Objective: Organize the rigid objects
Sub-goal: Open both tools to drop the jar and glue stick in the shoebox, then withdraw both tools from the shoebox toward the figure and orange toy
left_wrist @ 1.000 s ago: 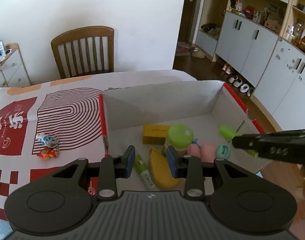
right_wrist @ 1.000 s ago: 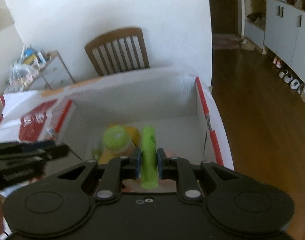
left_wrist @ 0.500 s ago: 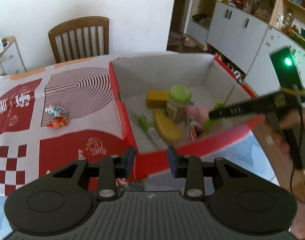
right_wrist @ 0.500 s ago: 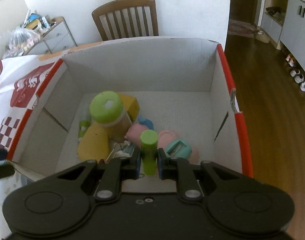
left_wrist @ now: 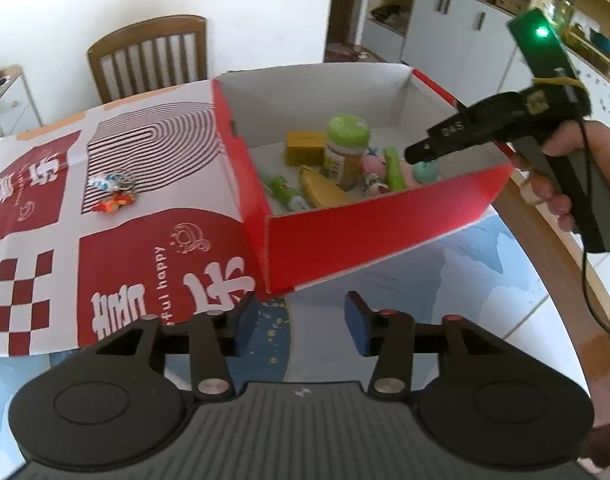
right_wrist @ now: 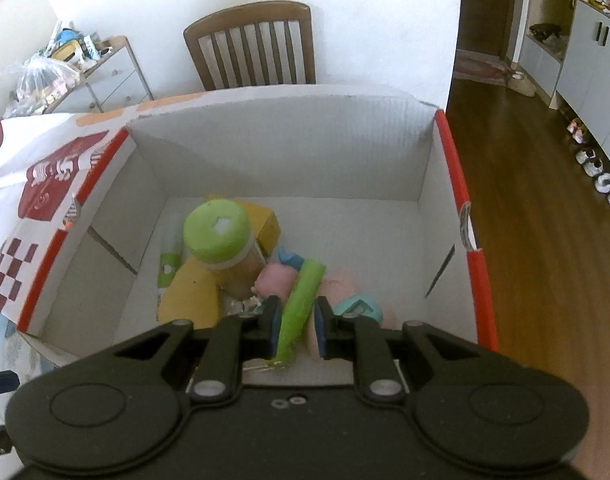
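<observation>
A red and white cardboard box stands open on the table. In it lie a green-lidded jar, a yellow box, a yellow banana-shaped toy, pink toys, a teal piece and a green tube. My right gripper is over the box with its jaws parted; the green tube lies loose between them. My left gripper is open and empty, low in front of the box.
Small colourful trinkets lie on the red and white patterned cloth left of the box. A wooden chair stands behind the table. The table's wooden rim curves at the right. Cabinets line the far right.
My right gripper has opened and the green tube has dropped among the toys in the box. My left gripper has pulled back from the box toward the near table edge.
</observation>
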The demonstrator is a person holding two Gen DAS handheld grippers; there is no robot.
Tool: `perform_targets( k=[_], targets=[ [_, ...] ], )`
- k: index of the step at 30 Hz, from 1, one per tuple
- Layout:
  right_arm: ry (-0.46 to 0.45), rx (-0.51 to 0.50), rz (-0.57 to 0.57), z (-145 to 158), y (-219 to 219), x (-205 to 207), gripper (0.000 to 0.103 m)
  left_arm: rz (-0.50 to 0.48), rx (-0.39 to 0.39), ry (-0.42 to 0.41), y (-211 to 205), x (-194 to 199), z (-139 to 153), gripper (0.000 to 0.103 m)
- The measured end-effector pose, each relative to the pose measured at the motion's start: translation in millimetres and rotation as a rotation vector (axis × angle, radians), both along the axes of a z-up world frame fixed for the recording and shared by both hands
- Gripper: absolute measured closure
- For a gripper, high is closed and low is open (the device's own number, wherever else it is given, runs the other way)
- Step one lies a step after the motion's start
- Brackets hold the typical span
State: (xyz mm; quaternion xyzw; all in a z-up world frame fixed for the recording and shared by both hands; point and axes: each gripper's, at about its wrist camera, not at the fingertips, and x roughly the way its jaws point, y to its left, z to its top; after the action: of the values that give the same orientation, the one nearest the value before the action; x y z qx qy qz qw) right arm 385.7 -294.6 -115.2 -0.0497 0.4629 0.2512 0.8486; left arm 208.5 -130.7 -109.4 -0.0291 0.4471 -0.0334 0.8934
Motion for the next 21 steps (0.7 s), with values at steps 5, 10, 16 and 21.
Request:
perform_targets(
  k=[5,10,16,21],
  targets=[
    [-0.010,0.017,0.018,10.5,1.3,-7.2,0.083,0.054,0.012,-0.018,17.0,1.7,6.0,0.053],
    [-0.040,0.028,0.050,24.4,7.5,-18.0,0.081,0.123,0.033,-0.069,44.8,2.6,18.1,0.038],
    [-0.054,0.059,0.012,40.9,16.2,-27.3,0.078,0.151,0.039,-0.124,84.4,6.9,25.0,0.038],
    [-0.047,0.079,-0.059,45.2,27.0,-36.8,0.051,0.179,0.029,-0.154,116.4,14.0,26.1,0.038]
  ],
)
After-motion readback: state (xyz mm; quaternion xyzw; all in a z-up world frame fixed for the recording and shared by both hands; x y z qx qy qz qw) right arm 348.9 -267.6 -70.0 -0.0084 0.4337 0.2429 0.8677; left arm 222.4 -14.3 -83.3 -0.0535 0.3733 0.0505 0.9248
